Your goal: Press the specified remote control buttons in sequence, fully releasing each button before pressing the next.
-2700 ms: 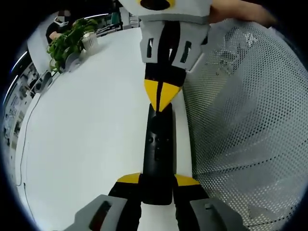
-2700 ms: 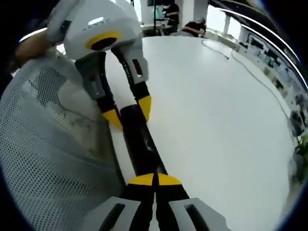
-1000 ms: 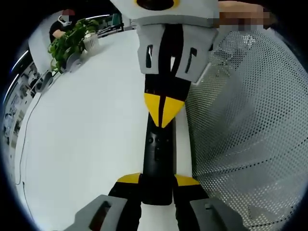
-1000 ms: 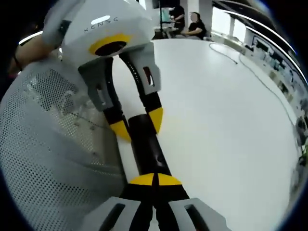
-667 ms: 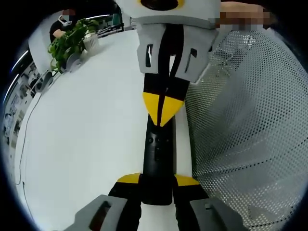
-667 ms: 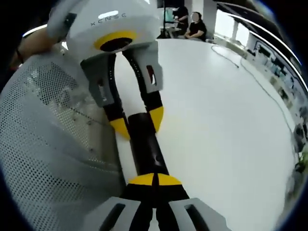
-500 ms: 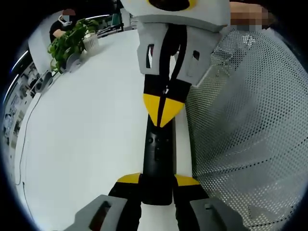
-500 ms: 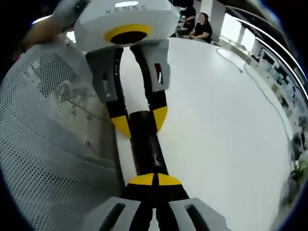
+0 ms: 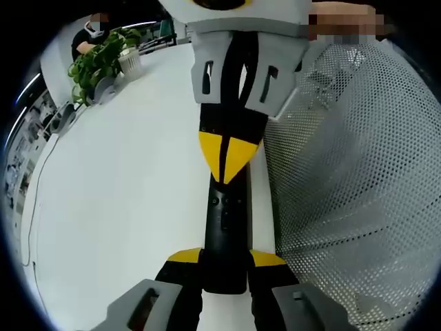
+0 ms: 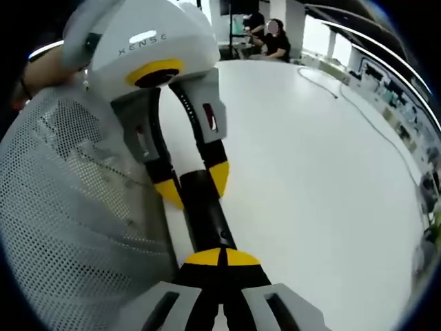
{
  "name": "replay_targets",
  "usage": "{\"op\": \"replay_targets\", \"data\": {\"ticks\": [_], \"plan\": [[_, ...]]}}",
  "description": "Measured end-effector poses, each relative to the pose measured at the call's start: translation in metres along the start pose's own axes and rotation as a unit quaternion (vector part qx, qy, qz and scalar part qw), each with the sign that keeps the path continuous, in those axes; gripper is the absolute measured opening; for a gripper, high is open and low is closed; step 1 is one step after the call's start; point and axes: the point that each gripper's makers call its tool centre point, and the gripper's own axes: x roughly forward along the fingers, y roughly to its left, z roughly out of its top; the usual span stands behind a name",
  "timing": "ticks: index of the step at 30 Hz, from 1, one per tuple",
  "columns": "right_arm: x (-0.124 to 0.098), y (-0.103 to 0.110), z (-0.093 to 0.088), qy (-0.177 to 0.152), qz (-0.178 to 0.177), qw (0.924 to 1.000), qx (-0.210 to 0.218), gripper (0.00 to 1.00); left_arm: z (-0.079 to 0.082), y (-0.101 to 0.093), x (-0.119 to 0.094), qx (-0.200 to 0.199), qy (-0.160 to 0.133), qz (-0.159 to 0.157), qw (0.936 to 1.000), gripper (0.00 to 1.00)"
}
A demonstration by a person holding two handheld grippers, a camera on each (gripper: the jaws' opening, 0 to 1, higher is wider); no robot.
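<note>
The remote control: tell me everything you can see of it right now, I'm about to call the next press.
The remote control is a slim black bar lying flat on the white table, beside a white mesh cover. Small buttons show on its upper face. The left gripper clamps its near end between yellow-tipped jaws. The right gripper, jaws shut to a point, comes down on its far part; whether a button is pressed I cannot tell.
</note>
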Motion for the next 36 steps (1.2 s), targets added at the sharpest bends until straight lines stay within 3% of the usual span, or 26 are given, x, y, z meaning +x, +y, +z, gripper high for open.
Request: {"op": "replay_targets", "data": {"ticks": [5, 8, 13, 16, 33, 35, 36], "plan": [[0.003, 0.005, -0.001, 0.007, 0.007, 0.9998, -0.018, 0.00, 0.000, -0.001, 0.000, 0.005, -0.005, -0.002, 1.0000, 0.25], [0.004, 0.001, -0.006, 0.025, -0.008, 0.9982, -0.054, 0.00, 0.000, -0.001, 0.000, 0.011, -0.006, -0.003, 0.9999, 0.25], [0.004, 0.003, -0.004, 0.019, -0.004, 0.9980, -0.060, 0.00, 0.001, -0.001, 0.000, 0.010, -0.007, -0.003, 0.9999, 0.25], [0.005, 0.004, -0.005, 0.021, -0.008, 0.9951, -0.096, 0.00, 0.001, -0.001, 0.000, 0.011, -0.006, -0.003, 0.9999, 0.25], [0.002, 0.005, -0.004, 0.013, 0.013, 0.9963, -0.084, 0.00, 0.001, -0.001, 0.000, 0.009, -0.007, -0.002, 0.9999, 0.25], [0.002, 0.002, -0.005, 0.017, 0.006, 0.9963, -0.085, 0.00, 0.000, -0.001, 0.000, 0.010, -0.007, -0.002, 0.9999, 0.25], [0.000, -0.005, -0.005, 0.019, -0.013, 0.9935, -0.111, 0.01, 0.000, -0.001, 0.000, 0.010, -0.007, -0.002, 0.9999, 0.25]]}}
